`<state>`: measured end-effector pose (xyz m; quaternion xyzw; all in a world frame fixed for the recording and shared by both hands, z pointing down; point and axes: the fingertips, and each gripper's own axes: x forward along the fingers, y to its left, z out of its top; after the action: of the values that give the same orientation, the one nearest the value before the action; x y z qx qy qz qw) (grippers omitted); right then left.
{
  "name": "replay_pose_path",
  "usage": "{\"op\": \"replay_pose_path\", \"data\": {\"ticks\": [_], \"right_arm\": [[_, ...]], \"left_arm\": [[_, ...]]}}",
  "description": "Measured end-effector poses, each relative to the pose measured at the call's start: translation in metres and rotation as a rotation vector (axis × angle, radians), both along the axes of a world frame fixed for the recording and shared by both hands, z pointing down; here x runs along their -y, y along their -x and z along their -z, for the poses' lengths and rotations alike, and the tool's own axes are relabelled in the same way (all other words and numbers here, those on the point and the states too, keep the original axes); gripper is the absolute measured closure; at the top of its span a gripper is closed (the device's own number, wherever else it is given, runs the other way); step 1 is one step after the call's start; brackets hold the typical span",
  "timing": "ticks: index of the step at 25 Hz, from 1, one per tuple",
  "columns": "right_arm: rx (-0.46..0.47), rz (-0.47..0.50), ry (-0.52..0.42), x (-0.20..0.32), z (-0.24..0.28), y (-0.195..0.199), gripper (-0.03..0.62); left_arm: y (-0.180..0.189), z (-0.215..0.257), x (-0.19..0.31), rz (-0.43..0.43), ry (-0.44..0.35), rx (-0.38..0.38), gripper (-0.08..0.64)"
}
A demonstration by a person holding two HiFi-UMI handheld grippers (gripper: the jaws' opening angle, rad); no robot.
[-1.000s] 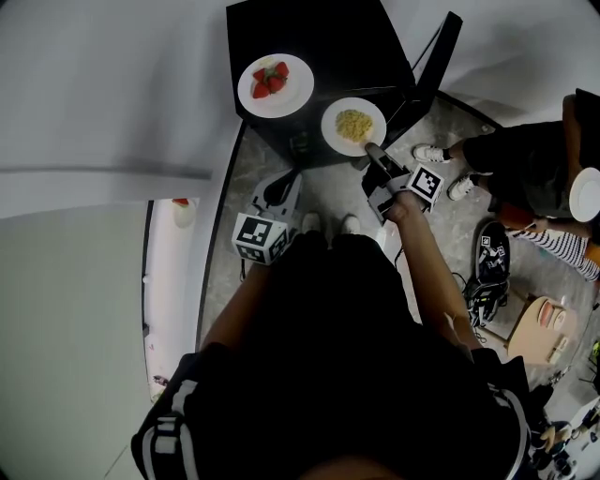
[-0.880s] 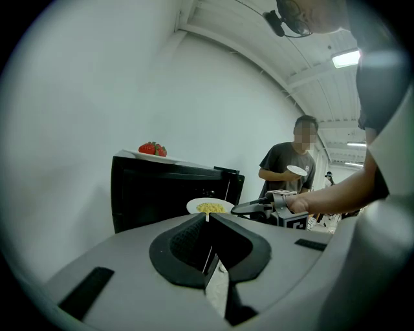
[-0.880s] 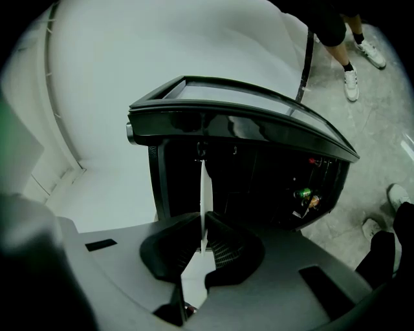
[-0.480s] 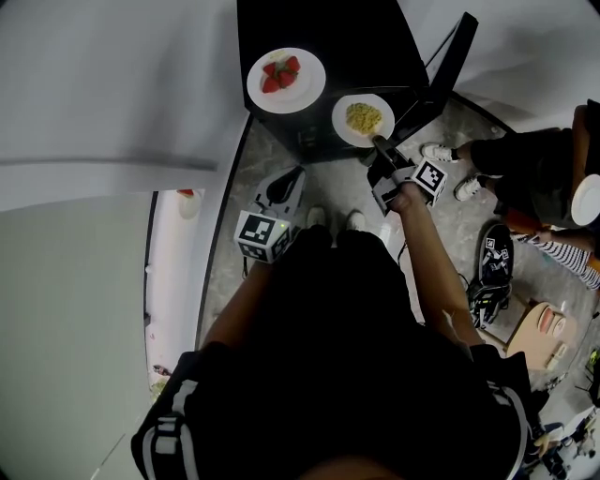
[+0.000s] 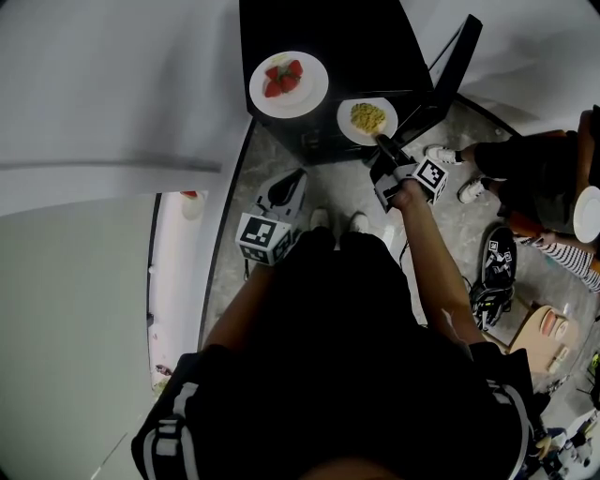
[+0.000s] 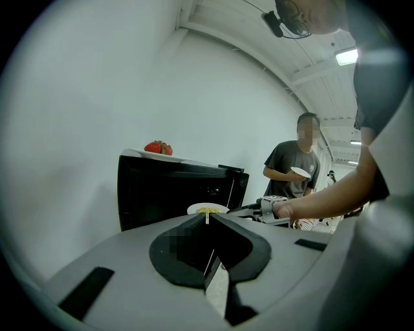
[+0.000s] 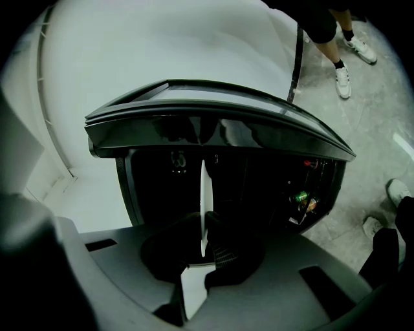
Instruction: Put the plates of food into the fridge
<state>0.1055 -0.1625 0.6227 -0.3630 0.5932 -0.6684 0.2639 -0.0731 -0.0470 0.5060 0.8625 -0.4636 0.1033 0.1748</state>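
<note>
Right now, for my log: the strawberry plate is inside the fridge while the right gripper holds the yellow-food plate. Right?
No. Head view: the strawberry plate sits on top of the fridge, not inside; the right gripper holds the yellow-food plate.

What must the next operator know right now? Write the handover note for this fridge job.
Left gripper: shut and empty, held low in front of the fridge.
Right gripper: shut on the rim of the plate of yellow food, which it holds level at the fridge's open front.
Strawberry plate: on top of the fridge, untouched.
Fridge door: open, swung to the right.
Done: door open, first plate picked up.
Left: put the held plate inside and release it, then fetch the strawberry plate and put it in too.
</note>
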Motion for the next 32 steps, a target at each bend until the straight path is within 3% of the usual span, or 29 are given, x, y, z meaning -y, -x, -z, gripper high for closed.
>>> {"op": "replay_pose_path", "data": {"ticks": [32], "right_arm": [[-0.006,-0.083,0.026,0.047,-0.023,0.007,0.555]], "left_arm": [[0.003,-0.002,0.001,0.021,0.023,0.005,0.538]]}}
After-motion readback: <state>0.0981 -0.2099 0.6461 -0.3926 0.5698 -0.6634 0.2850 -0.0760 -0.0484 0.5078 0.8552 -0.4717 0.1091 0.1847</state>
